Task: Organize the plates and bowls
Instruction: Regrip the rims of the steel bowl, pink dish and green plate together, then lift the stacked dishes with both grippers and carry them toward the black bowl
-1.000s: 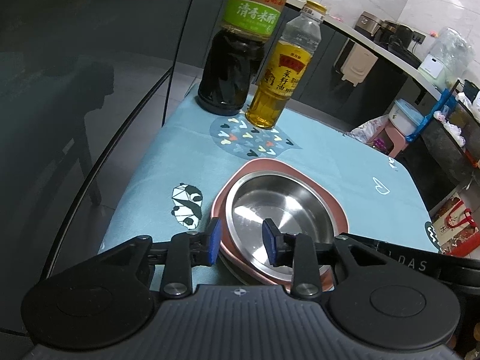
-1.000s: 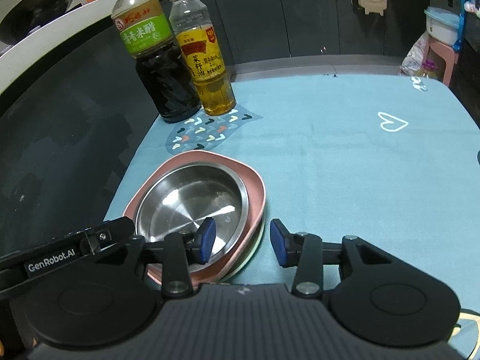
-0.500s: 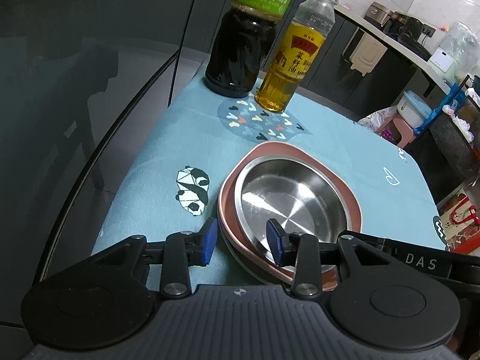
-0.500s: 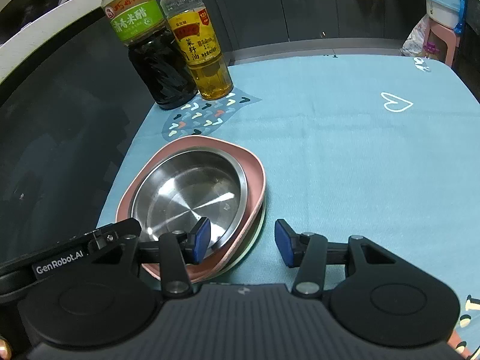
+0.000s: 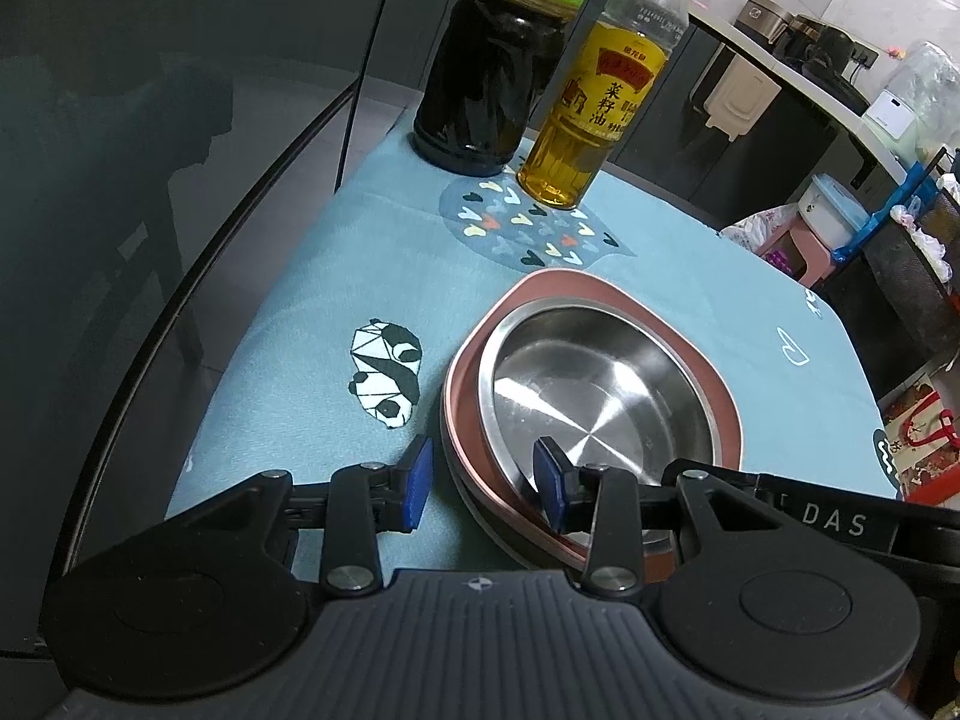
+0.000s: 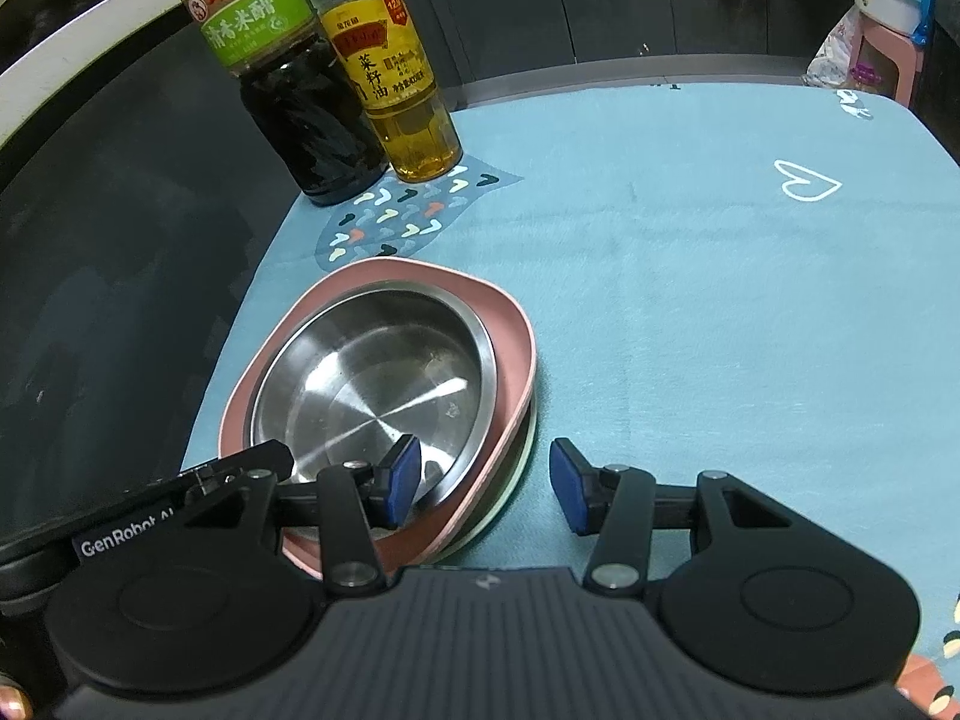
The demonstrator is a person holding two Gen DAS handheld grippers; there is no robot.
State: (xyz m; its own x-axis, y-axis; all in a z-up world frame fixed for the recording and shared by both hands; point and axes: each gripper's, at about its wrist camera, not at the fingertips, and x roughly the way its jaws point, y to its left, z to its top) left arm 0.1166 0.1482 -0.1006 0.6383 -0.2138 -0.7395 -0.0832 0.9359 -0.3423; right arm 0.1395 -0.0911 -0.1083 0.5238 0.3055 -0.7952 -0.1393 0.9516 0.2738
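Steel bowl nests in pink plate; both grippers' fingers straddle rims.

Ahead of me: dark vinegar bottle touching yellow oil bottle, both upright at far edge of teal cloth on worktop; panda print near left.

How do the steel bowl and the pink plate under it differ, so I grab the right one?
The steel bowl is round, shiny metal; the pink plate is matte with a rounded-square outline. The bowl is smaller and sits inside the plate, whose rim shows all around it. The bowl is on top; the plate lies lower, on a pale dish. Both are upright, empty, stacked together on the blue cloth.
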